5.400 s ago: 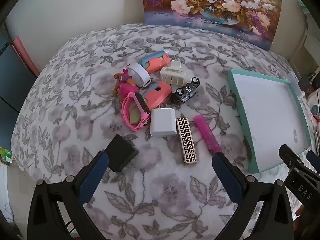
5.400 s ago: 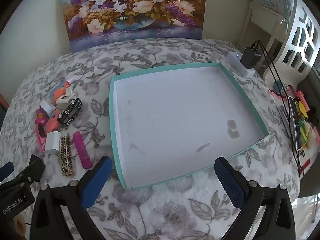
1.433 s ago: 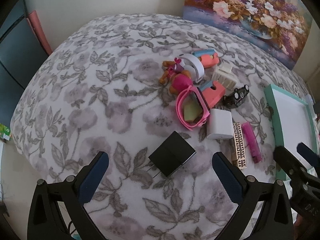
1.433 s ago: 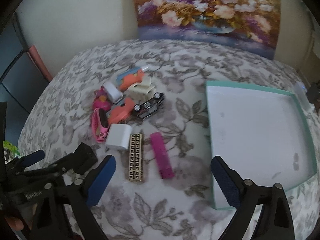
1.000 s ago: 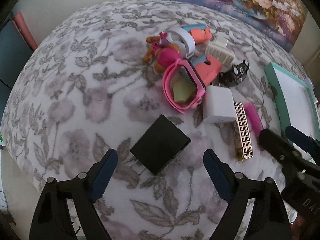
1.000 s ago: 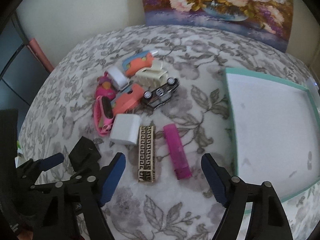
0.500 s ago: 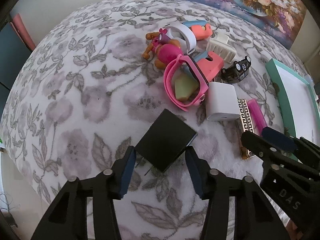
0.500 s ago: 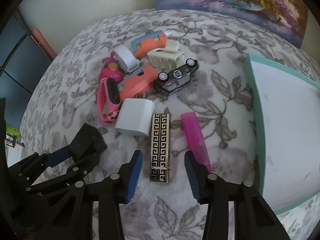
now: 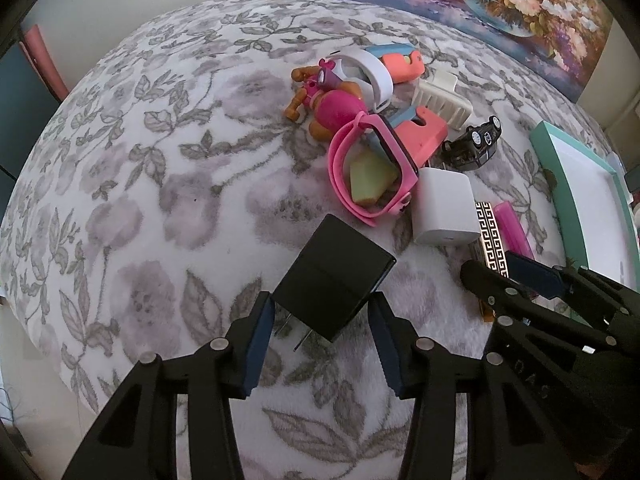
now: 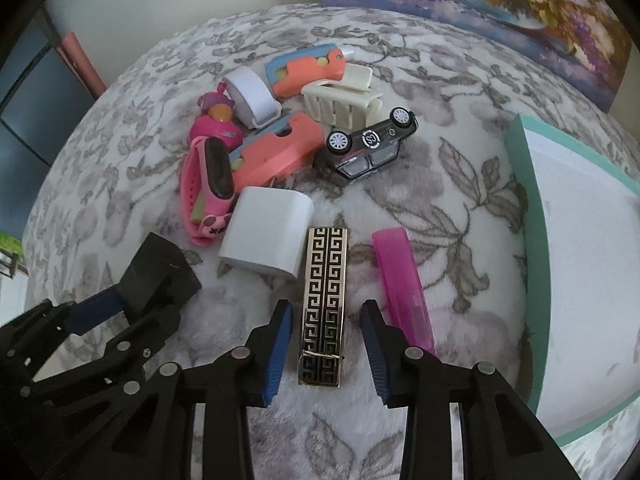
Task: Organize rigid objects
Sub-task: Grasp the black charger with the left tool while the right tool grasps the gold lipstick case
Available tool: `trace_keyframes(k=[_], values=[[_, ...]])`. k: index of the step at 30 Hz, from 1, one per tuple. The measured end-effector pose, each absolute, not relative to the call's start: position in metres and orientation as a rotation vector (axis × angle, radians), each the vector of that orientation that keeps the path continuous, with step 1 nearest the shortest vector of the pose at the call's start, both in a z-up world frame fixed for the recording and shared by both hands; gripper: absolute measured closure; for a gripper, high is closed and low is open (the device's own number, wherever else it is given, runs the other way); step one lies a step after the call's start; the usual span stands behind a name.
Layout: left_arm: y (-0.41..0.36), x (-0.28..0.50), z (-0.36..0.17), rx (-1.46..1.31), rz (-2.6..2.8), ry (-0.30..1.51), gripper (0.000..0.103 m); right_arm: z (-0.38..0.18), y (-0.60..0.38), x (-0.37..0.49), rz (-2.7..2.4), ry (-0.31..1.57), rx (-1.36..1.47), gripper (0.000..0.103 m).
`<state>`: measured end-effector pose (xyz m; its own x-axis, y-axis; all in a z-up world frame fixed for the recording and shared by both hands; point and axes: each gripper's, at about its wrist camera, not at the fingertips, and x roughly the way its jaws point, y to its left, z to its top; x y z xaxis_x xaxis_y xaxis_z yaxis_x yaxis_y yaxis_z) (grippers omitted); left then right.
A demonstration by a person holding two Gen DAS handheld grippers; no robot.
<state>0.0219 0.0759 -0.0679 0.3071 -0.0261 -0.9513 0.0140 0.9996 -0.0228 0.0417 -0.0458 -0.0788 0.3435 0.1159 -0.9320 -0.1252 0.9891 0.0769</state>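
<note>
The left hand-held gripper [image 9: 320, 332] clamps the black charger [image 9: 334, 276], while the right hand-held gripper [image 10: 326, 334], jaws closing, straddles the Greek-key patterned case [image 10: 323, 304] without contact.

teal tray [image 10: 536, 240]: running off the right picture edge, far side unseen.
gold-patterned bar [image 9: 490, 236]: lying partly behind the right gripper [image 9: 516, 276] in the left view.
painting [image 9: 480, 4]: being cropped at the top edge.
toy car [image 10: 370, 146]: blocking the cloth behind.

"DAS" on right tongs [image 9: 532, 276].
</note>
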Motion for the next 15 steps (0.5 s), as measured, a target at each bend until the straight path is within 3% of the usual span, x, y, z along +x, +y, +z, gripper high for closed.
trace_keyframes(k=[15], values=[[0.071, 0.027, -0.078, 0.015, -0.007, 1.252, 0.054, -0.084, -0.029, 0.047, 0.153, 1.188, -0.081, 0.065]])
